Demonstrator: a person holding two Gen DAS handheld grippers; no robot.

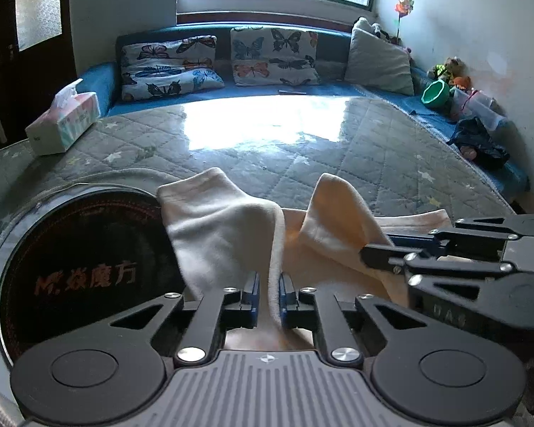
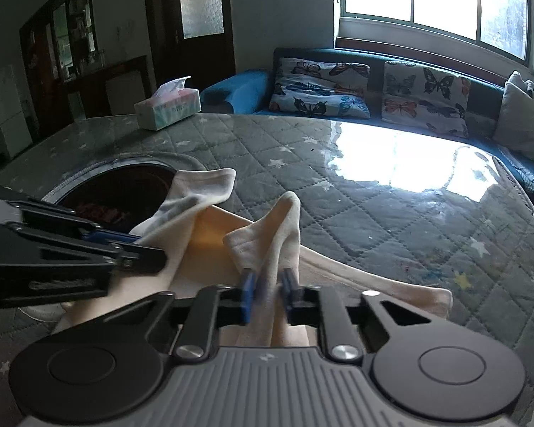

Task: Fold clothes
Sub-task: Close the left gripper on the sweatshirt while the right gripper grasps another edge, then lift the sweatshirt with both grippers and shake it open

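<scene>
Two corners of the cream garment (image 1: 231,220) are pinched right now, one per claw, so I'd say the fold is mid-swing and nowhere near finished. The left gripper (image 1: 268,299) has its blue pads clamped on an edge that rises straight up ahead of its fingertips into a floppy peak; the right gripper (image 2: 268,290) is doing the same with the other corner, clenched on cloth that stands up just ahead of it. The rest of the garment lies flat under and ahead of both claws on the quilted table cover (image 2: 373,213), with one end trailing off to the right of the right claw. A dark round cooktop (image 1: 82,270) sits just left of the left claw, partly under the fabric. Still left, I reckon: carry both corners across, lay them down, let go, smooth it, probably fold once more.
</scene>
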